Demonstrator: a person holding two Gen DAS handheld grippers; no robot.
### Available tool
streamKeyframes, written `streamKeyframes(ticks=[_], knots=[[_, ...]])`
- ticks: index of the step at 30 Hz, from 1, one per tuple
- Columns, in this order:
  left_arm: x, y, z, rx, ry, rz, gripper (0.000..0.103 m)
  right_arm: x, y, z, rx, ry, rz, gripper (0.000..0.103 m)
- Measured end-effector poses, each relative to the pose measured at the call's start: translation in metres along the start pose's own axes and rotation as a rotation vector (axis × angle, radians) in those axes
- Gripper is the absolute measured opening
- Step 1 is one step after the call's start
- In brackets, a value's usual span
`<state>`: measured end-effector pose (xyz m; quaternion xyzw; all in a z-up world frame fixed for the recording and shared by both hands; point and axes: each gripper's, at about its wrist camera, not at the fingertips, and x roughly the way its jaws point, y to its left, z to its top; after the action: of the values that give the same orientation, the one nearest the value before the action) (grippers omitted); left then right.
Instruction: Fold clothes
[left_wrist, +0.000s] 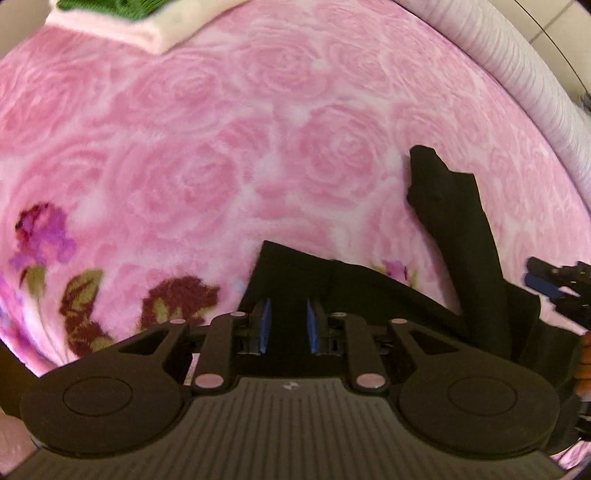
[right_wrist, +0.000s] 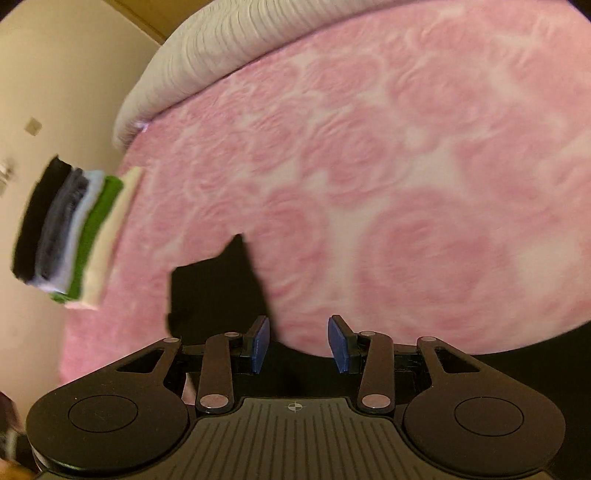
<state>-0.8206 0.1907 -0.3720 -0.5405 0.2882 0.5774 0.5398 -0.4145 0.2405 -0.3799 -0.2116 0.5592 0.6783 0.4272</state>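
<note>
- Seen from the left wrist camera: a black garment (left_wrist: 458, 236) lies crumpled on a pink rose-patterned blanket (left_wrist: 221, 147), with one narrow part, perhaps a sleeve or a leg, stretching away toward a grey ribbed pillow (left_wrist: 517, 55). The left gripper (left_wrist: 287, 326) sits over the garment's near edge, its blue pads a small gap apart. Dark cloth shows between them, but whether they pinch it cannot be told. A folded stack (left_wrist: 122, 18) rests at the far corner, green over cream. The right gripper (left_wrist: 554, 288) peeks in at the right edge, beside the cloth.
- Seen from the right wrist camera: the right gripper (right_wrist: 301, 345) hangs wide open and holds nothing. A flap of the black garment (right_wrist: 218, 284) rises just left of its left pad. The stack (right_wrist: 74, 236) appears at the left, blurred, with black, grey, pale blue, green and cream layers.
- Handling, as a judgement: the garment looks thin, light and limp, so it will sag and slide. Best gripped at a flat edge or corner, one gripper each side, and kept taut.
</note>
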Motion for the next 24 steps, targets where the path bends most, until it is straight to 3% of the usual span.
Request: streamKeyframes(ticks=[4,5,6,11,14,16,19,24], knots=[[-0.005,0.016,-0.002,-0.061,0.004,-0.006,0.016,0.029,0.005,-0.003,0.006,0.053,-0.015,0.039],[-0.007,0.02,-0.003,-0.076,0.007,-0.004,0.016,0.031,0.008,-0.005,-0.018,0.055,-0.03,0.017],[-0.009,0.024,-0.005,-0.09,0.009,-0.002,0.016,0.034,0.012,-0.006,-0.049,0.056,-0.046,0.006],[-0.026,0.046,-0.017,-0.188,-0.014,0.001,0.016,0.007,0.065,-0.028,-0.321,-0.075,-0.009,0.003],[-0.038,0.06,-0.03,-0.257,-0.032,-0.012,0.016,-0.011,0.102,-0.058,-0.468,-0.057,0.103,0.0],[-0.045,0.067,-0.037,-0.297,-0.038,-0.023,0.016,-0.012,0.127,-0.088,-0.572,0.013,0.165,0.0],[-0.053,0.072,-0.047,-0.338,-0.046,-0.05,0.017,-0.021,0.11,-0.105,-0.471,0.042,0.123,0.003],[-0.053,0.067,-0.056,-0.369,-0.059,-0.14,0.023,-0.036,0.069,-0.125,-0.239,0.068,0.026,0.022]])
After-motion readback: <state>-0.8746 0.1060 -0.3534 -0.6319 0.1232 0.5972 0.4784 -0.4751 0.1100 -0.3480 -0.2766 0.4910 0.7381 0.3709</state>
